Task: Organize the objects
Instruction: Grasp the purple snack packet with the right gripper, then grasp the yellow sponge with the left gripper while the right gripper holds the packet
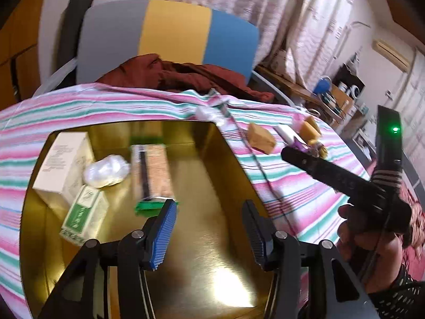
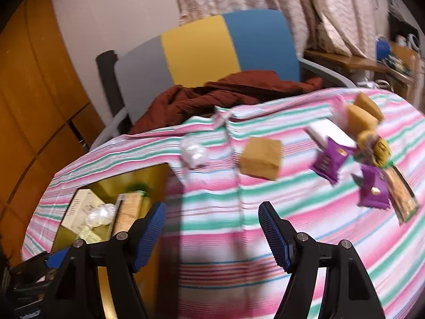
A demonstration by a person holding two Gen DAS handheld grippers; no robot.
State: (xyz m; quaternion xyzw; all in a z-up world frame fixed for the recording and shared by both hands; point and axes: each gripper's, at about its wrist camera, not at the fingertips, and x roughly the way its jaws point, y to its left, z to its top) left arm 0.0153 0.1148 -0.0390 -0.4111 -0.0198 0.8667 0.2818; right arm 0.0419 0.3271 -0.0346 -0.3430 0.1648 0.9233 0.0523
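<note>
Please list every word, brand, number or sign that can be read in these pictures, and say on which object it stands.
No text can be read.
Cream box: fine print, too blurred.
Green-and-white box: print blurred.
Long cracker pack: no clear letters.
Purple packets: gold marks, illegible.

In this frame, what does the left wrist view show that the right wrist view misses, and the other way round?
Only the left wrist view shows the person's hand on the right gripper's handle, and the green and white box plainly.

Only the right wrist view shows the purple packets and the right gripper, open over the striped cloth with nothing between its fingers.

Both show the gold tray with the cream box and clear wrapped bundle inside, the tan block on the cloth, and the tricolour chair.
</note>
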